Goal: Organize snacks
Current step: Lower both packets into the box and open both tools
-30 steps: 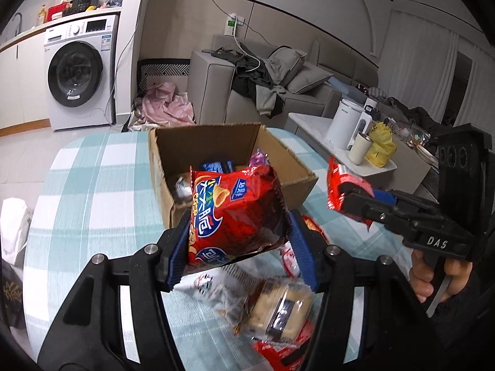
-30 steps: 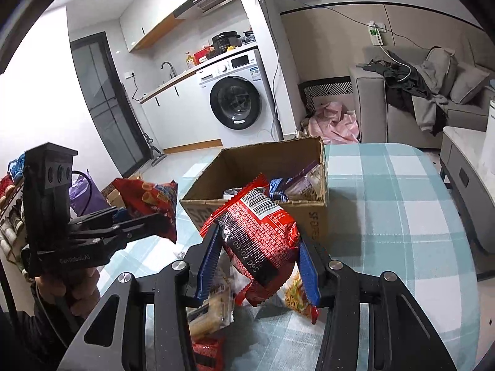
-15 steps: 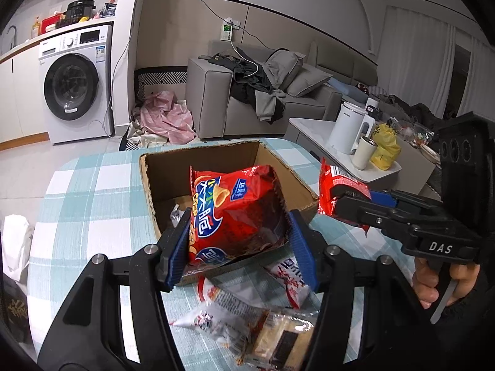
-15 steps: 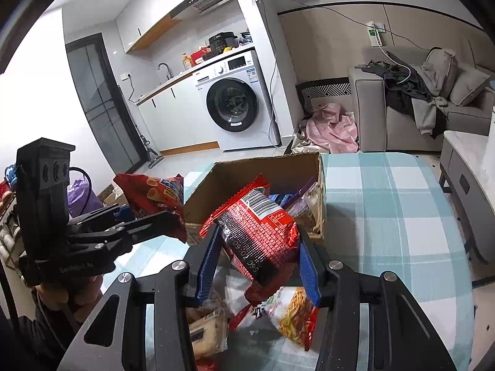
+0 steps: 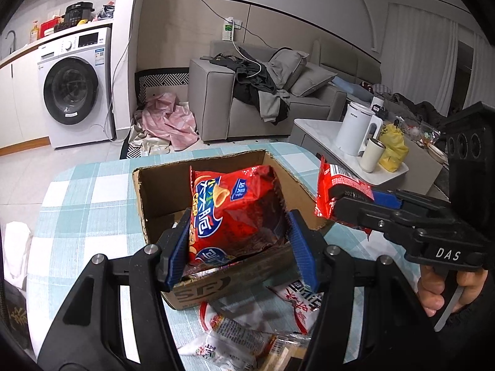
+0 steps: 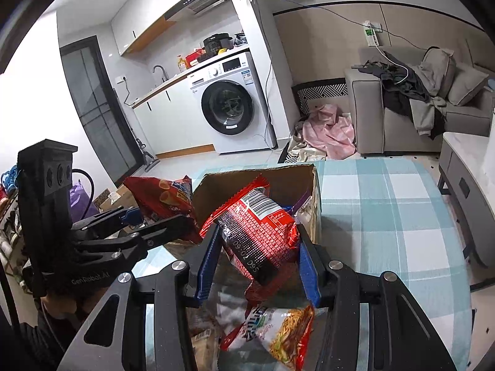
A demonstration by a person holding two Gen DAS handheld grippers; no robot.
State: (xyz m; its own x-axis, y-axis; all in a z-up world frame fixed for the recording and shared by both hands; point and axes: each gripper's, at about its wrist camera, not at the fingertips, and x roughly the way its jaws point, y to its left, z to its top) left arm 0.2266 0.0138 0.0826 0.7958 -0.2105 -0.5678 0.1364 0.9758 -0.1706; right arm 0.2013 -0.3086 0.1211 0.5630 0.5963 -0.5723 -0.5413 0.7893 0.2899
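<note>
Left wrist view: the left claw (image 5: 236, 241) grips 1 red crisp bag (image 5: 232, 210), now carried over the cardboard box (image 5: 161, 185), so dropping looks near. Right wrist view: the right claw (image 6: 258, 261) clamps 1 red noodle packet (image 6: 260, 232) nearer the box; 2 packets visibly remain on the counter (image 6: 386, 216).

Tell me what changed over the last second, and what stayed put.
Both grippers carried their packets up and toward the cardboard box: the left gripper now holds its red chip bag over the opening, and the right gripper brings its red-and-black packet to the box's edge. Nothing was released; both stay clamped. The box and the loose snacks on the table stayed put.
</note>
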